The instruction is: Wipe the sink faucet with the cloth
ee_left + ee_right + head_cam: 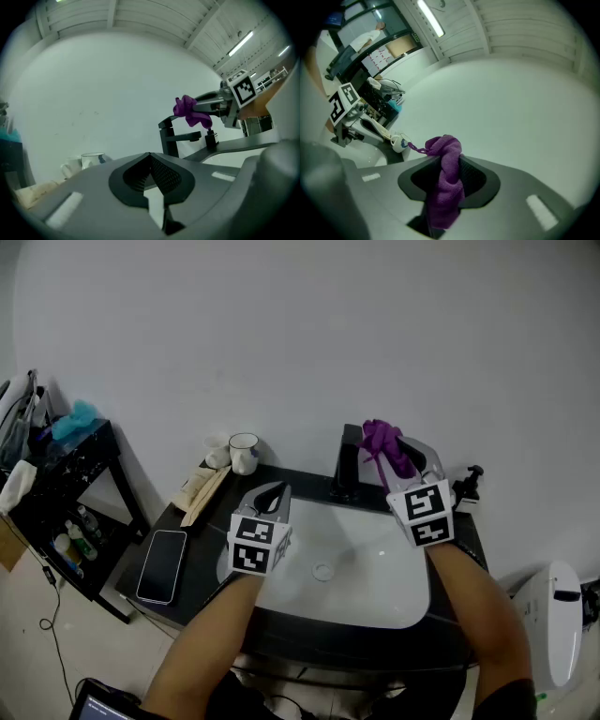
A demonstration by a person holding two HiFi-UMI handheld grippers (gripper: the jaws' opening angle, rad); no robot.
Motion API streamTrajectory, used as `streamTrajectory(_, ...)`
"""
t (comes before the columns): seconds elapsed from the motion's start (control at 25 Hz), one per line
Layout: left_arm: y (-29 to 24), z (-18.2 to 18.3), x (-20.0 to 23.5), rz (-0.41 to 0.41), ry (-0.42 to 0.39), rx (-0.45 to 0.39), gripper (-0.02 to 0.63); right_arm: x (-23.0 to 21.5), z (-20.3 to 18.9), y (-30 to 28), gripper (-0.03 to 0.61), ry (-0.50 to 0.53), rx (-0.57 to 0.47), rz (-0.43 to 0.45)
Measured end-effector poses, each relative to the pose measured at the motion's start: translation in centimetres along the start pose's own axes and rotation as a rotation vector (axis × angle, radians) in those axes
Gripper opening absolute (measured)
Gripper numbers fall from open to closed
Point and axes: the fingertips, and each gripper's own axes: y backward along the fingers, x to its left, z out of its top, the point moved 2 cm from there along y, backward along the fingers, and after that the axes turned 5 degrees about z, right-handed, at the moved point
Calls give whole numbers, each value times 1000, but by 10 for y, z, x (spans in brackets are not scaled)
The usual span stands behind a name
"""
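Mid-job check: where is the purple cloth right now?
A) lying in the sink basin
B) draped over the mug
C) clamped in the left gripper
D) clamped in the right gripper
D: the right gripper view shows the purple cloth pinched between the jaws of the right gripper, and the head view shows it up by the black faucet.

Purple cloth (382,440) near black faucet (348,468)
Cloth bunched, pinched in right tool (389,454); faucet upright at sink's (366,570) 12 o'clock.
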Motion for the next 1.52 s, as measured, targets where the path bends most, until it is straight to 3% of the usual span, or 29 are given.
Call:
streamTrajectory(0.16,-12,-8,8,20,-51,5,17,-15,21,-39,123,136,36,48)
streamTrajectory(0.32,-26,-14,19,40,-103,22,17,-13,16,-74,123,291,123,130)
streamTrajectory(0.48,-32,-14,21,34,-102,12,17,-2,2,-97,120,343,219,239)
streamTrajectory(0.64,-33,-11,18,26,-114,1,17,4,-2,-105,114,400,274,294)
streamTrajectory(1.52,-32,-19,13,18,-163,46,17,56,25,-7,110,520,162,374)
